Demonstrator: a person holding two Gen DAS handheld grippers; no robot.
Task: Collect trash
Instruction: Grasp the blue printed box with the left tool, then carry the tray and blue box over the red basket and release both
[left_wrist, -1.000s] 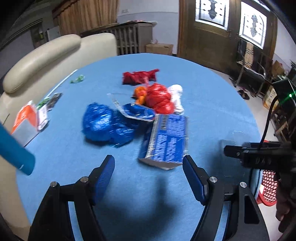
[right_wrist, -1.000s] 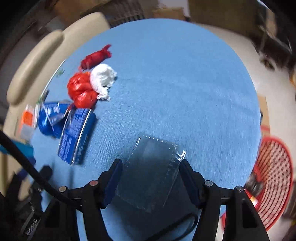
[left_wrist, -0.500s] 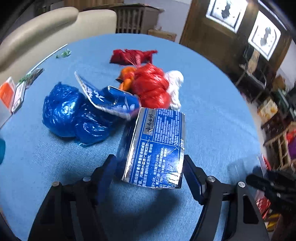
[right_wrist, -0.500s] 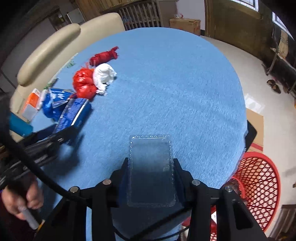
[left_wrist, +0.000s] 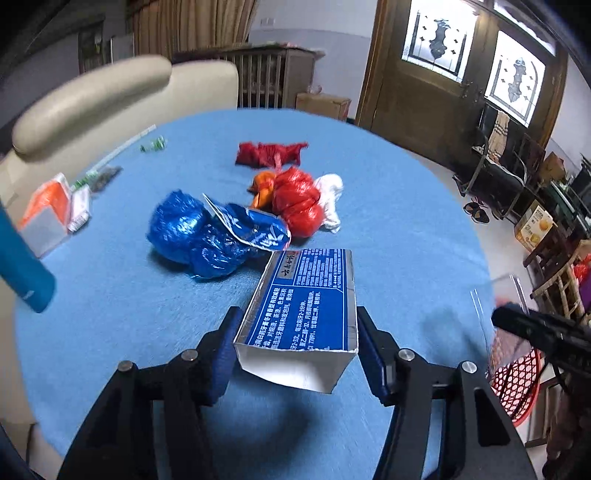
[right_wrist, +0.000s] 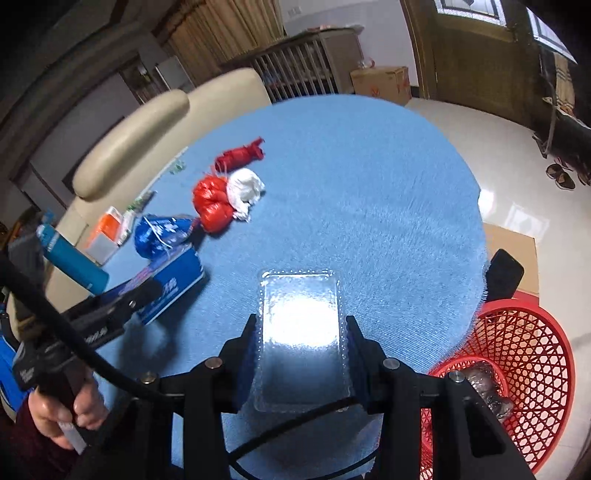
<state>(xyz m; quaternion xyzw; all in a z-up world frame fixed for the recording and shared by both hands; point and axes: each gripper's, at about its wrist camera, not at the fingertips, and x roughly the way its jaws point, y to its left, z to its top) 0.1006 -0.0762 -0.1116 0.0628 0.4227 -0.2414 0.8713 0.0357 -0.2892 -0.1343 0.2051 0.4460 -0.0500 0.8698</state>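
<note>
My left gripper is shut on a blue printed carton and holds it above the blue round table. The carton also shows in the right wrist view. My right gripper is shut on a clear plastic tray, lifted over the table near its right edge. More trash lies on the table: a blue bag, a red bag, a white wad, a red wrapper.
A red mesh basket stands on the floor at the table's right, with a wrapped item inside. An orange-and-white box and small scraps lie at the table's left edge. A teal bottle is at left. A cream sofa stands behind.
My left gripper closed on the blue carton and lifted it. My right gripper closed on the clear tray and raised it toward the table's right edge.
</note>
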